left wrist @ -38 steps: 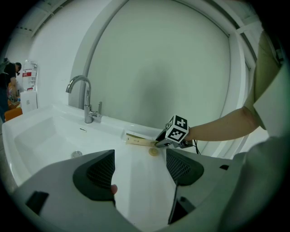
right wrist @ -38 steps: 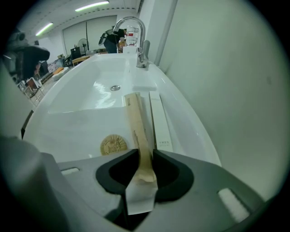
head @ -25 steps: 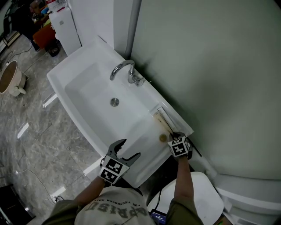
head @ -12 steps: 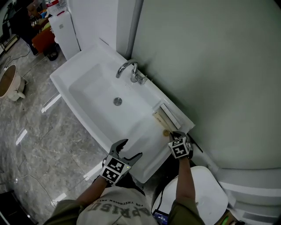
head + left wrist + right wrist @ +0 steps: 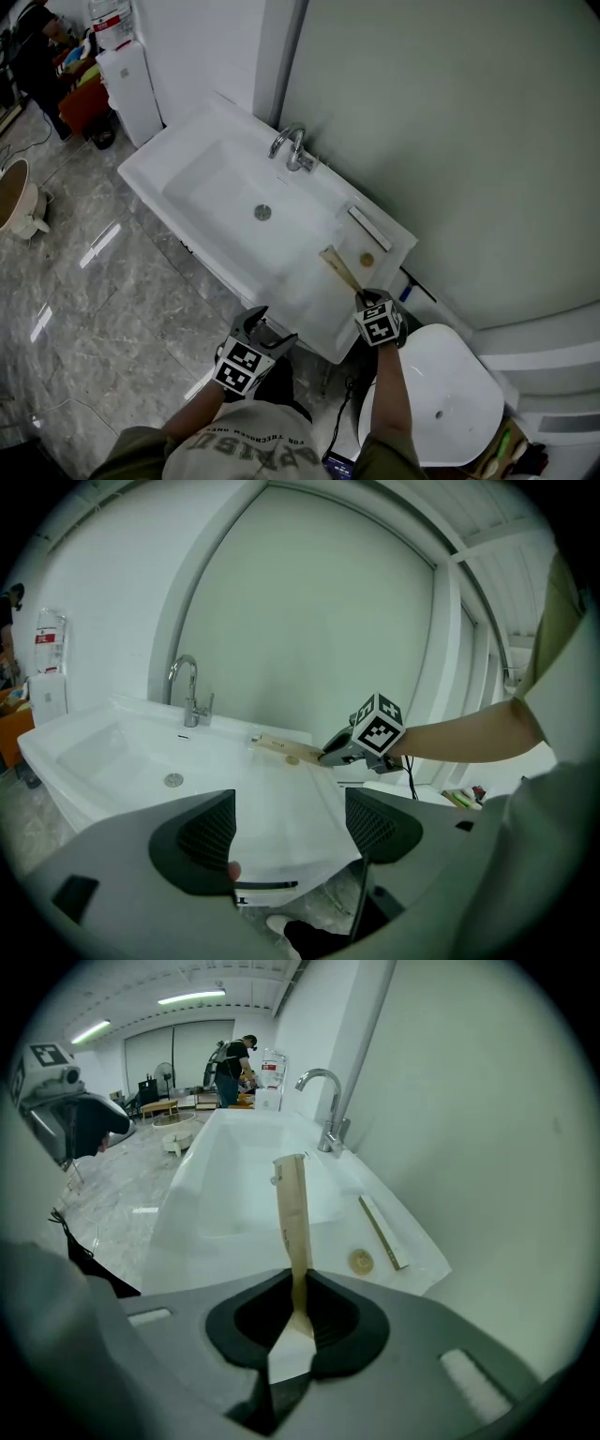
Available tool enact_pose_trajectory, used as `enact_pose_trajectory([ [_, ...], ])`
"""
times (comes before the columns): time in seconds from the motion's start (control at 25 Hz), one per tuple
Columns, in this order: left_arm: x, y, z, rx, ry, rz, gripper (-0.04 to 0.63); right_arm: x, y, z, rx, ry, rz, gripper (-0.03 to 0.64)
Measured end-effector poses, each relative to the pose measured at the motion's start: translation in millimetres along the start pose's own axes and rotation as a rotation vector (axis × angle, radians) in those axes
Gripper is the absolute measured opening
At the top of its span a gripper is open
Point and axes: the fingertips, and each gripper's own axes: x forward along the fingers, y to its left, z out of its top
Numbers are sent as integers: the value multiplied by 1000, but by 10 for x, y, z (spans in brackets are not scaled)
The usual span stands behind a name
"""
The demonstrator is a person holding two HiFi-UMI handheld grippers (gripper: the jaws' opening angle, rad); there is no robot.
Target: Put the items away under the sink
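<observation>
Right gripper view gives us the clearest read: the right gripper point(image 5: 298, 1309) has its jaws pinched nearly together on the near end of a long flat tan strip point(image 5: 292, 1218), which runs straight out toward 12 o'clock over the white sink point(image 5: 234, 1147). In the head view the strip sits at about 4 o'clock from the drain point(image 5: 262, 213), above the sink's flat ledge. We cannot tell whether its far end touches the ledge. We judge the strip to be light, thin and fairly stiff, like card or a paper-wrapped stick. Held by one end it may droop or swing, so a firm pinch well in from the tip should serve better than a grip at the very edge. A small round disc point(image 5: 361, 1261) lies on the ledge just beside the strip at its 3 o'clock, with a pale bar point(image 5: 384, 1232) beyond it. The disc looks harder to pinch, being flat. The left gripper point(image 5: 289, 827) hangs at 6 o'clock off the sink's front rim, jaws wide apart and holding nothing.
</observation>
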Motion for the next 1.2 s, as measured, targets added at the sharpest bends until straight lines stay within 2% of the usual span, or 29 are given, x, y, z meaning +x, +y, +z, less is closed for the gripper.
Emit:
enact_pose_trajectory([
  [0.36,-611,-221,-430,71,9,-69,353,-571,778,-132,53,-30,-65,37],
  [0.64,-815,-375,-623,64,21,-75,354,-771,1188,-193,46,-50,-46,37],
  [1.0,-1002,-628,-839,9,8,-27,354,-842,1628,-257,-12,-82,25,37],
  [1.2,-1196,-755,-1002,27,8,29,354,-940,1830,-327,-34,-111,58,37],
])
